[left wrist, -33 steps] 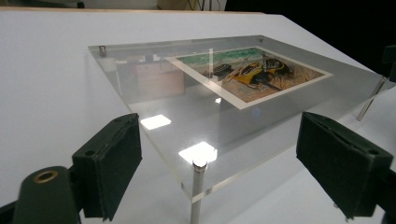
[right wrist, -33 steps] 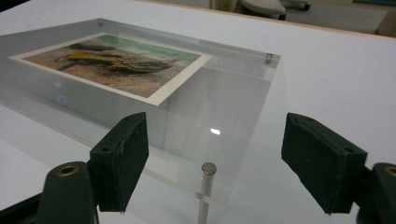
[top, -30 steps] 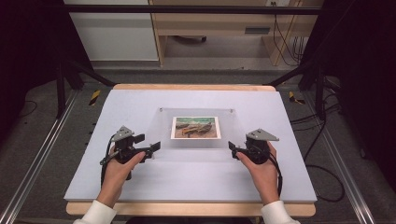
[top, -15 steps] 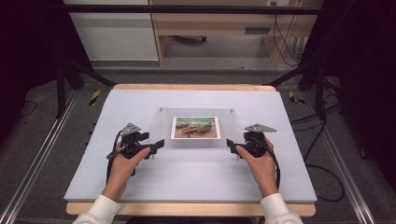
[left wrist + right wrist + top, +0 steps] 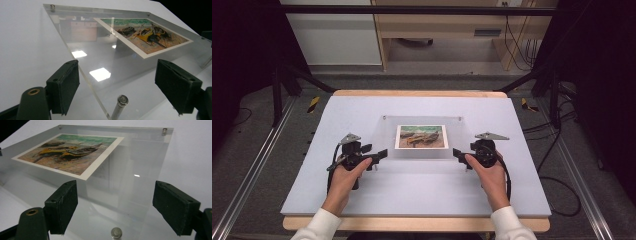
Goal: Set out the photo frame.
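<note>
White table [image 5: 362, 200]: clear acrylic frame [image 5: 384, 140], boat picture [image 5: 422, 136], no legible writing; left claw [image 5: 382, 154], right claw [image 5: 457, 154] wide open, empty.

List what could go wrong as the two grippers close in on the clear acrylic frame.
1. The acrylic frame stands on thin metal standoff posts; an uneven push from the left gripper or right gripper could tilt or slide it.
2. Both sets of jaws are open at the near corners; the slick, glossy panel might slip from the pads.
3. The print could shift.
</note>
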`<state>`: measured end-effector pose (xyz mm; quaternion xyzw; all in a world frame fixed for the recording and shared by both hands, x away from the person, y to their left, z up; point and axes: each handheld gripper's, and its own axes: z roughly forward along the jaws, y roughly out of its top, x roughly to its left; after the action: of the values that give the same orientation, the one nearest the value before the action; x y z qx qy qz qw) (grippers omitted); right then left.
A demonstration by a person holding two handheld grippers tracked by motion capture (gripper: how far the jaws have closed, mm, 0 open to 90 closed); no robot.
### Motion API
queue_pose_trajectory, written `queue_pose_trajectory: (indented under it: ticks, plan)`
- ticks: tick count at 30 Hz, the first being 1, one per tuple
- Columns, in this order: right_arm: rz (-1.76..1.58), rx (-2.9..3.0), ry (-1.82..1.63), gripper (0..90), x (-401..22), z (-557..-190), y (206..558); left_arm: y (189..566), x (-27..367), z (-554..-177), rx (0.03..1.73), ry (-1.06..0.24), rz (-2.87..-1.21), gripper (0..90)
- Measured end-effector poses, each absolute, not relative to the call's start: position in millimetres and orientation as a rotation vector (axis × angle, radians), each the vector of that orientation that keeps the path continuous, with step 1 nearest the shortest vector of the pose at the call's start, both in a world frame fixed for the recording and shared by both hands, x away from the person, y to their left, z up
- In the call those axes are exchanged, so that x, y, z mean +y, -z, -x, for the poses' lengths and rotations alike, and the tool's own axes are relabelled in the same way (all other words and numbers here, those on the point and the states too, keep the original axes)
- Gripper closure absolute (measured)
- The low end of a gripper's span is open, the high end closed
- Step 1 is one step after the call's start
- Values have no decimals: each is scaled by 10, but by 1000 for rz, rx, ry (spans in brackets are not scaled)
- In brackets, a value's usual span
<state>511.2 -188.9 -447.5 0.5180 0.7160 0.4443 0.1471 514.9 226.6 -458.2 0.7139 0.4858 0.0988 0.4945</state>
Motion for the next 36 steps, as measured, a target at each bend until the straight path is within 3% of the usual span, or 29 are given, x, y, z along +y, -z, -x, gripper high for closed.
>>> queue_pose_trajectory:
  ticks: [14,36]
  plan:
    - [-1585,2042,-1333,189,-1920,-5127,4521,4652,2287,-5188,1223,-144,-1670,193]
    - [-1657,2069,-1395,185,-1990,-5145,4547,4662,2295,-5221,1215,-115,-1671,191]
